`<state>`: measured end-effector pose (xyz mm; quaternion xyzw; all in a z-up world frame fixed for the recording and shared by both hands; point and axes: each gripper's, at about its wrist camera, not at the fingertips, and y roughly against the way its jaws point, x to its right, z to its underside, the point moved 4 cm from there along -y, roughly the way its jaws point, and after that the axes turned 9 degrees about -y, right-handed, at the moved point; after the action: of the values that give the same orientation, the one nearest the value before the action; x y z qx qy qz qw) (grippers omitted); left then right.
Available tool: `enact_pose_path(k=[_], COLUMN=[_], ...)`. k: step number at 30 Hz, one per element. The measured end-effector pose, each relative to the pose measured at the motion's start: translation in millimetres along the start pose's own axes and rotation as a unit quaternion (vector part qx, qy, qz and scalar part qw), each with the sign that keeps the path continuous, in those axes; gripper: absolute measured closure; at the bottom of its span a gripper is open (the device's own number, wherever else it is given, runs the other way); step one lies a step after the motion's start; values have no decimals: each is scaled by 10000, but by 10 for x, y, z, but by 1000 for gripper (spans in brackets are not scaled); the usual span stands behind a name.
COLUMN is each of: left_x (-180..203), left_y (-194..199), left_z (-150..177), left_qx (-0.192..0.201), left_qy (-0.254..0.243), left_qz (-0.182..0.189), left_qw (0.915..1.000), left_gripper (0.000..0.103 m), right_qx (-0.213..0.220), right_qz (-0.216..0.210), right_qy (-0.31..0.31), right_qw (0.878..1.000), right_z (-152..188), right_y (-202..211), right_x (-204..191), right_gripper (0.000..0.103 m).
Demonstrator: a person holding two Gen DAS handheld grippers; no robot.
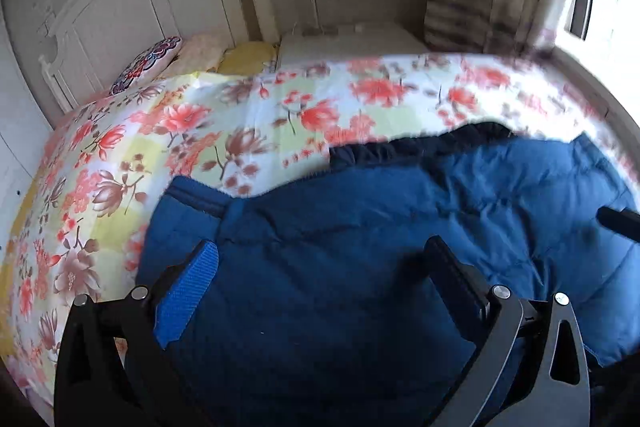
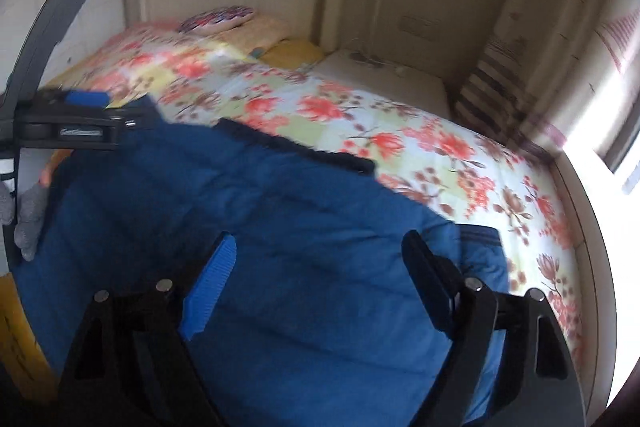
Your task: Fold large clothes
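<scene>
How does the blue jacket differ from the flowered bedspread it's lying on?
The blue jacket is one solid colour; the flowered bedspread is pale with red-orange blooms. The jacket is puffy and quilted; the bedspread lies flatter. The jacket covers only the near part; the bedspread spans the bed. Both are soft fabric, spread out.

Blue padded jacket (image 1: 360, 227) cut off below, floral bedspread (image 2: 400, 123) motion-blurred

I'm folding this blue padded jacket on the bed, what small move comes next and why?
Probably lower the right gripper onto the blue jacket near its right edge and pinch it: both it and the left gripper hover open above the fabric, holding nothing.
</scene>
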<state>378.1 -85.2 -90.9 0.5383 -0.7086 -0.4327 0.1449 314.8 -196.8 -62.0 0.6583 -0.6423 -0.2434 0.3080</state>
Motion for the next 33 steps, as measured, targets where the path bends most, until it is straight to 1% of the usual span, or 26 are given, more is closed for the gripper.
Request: enact_pose_path(k=[1, 2, 3, 4, 5, 6, 8, 9, 10, 11, 13, 14, 15, 16, 17, 19, 20, 22, 23, 25, 26, 27, 28, 29, 31, 33], left_x=[29, -18, -78, -156, -215, -271, -404, -545, -669, -870, -1169, -1313, -1371, -1427, -1445, -1418, -1404, -1410, -1420, -1392, -1353, -1266, -1143, -1004, -691, -350], left_y=[-125, -202, -228, -252, -247, -233, -92, 8, 47, 50, -41, -152, -221, -277, -304, -308, -300, -265, -205, 18, 144, 338, 537, 710, 912, 914], left_z=[56, 98, 138, 152, 167, 183, 237, 295, 354, 458, 628, 756, 823, 877, 892, 871, 863, 864, 859, 840, 828, 785, 732, 686, 632, 610], left_qx=[-114, -108, -109, -149, -145, -116, 44, 168, 211, 176, -17, -125, -139, -112, -97, -103, -95, -47, -10, 151, 297, 510, 709, 873, 1040, 947], left_qy=[6, 211, 408, 605, 687, 671, 573, 624, 714, 890, 1238, 1536, 1801, 2055, 2161, 2072, 2029, 2050, 2062, 2000, 1967, 1907, 1785, 1635, 1304, 918], left_qz=[11, 209, 393, 577, 663, 657, 333, 101, -22, -162, -271, 64, 512, 824, 933, 812, 746, 706, 546, 88, 82, 204, 263, 218, 203, 253], left_qw=[9999, 9995, 9983, 9964, 9953, 9955, 9978, 9979, 9972, 9957, 9919, 9880, 9822, 9751, 9719, 9749, 9763, 9762, 9770, 9796, 9800, 9801, 9810, 9824, 9858, 9909], left_gripper=[4, 4, 4, 4, 4, 4, 4, 4, 4, 4, 4, 4, 4, 4, 4, 4, 4, 4, 5, 6, 6, 6, 6, 5, 5, 5], right_qx=[-129, -249, -234, -167, -211, -289, -383, -370, -285, -150, -17, -4, -20, -76, -136, -123, -114, -151, -149, -68, 28, 186, 381, 550, 915, 959], right_qz=[83, 239, 361, 341, 195, 59, -80, -32, 122, 279, 443, 522, 598, 564, 414, -286, -313, -100, -40, 72, 257, 518, 569, 504, 349, 174], right_qy=[234, 404, 480, 400, 162, -43, -259, -258, -235, -299, -670, -855, -1119, -1521, -1820, -2426, -2443, -2253, -2200, -2223, -2222, -2162, -2030, -1913, -1510, -874], right_qw=[9996, 9986, 9979, 9985, 9995, 9996, 9989, 9990, 9992, 9991, 9968, 9950, 9919, 9867, 9823, 9696, 9691, 9741, 9754, 9749, 9747, 9748, 9768, 9787, 9837, 9914], right_z=[82, 163, 227, 254, 261, 263, 257, 263, 259, 260, 324, 377, 447, 555, 636, 766, 763, 735, 724, 713, 704, 702, 682, 663, 604, 601], right_y=[-87, -188, -266, -286, -320, -354, -359, -328, -259, -175, -33, 5, 16, -5, -38, -132, -156, -183, -184, -132, -60, 79, 248, 374, 667, 776], right_x=[-160, -252, -292, -276, -202, -134, -48, -22, 34, 154, 482, 632, 846, 1092, 1228, 1425, 1429, 1367, 1352, 1359, 1349, 1312, 1227, 1128, 809, 428], right_gripper=[18, 17, 13, 11, 8, 7, 7, 7, 7, 7, 7, 7, 7, 7, 6, 6, 6, 6, 6, 8, 12, 12, 12, 12, 12, 11])
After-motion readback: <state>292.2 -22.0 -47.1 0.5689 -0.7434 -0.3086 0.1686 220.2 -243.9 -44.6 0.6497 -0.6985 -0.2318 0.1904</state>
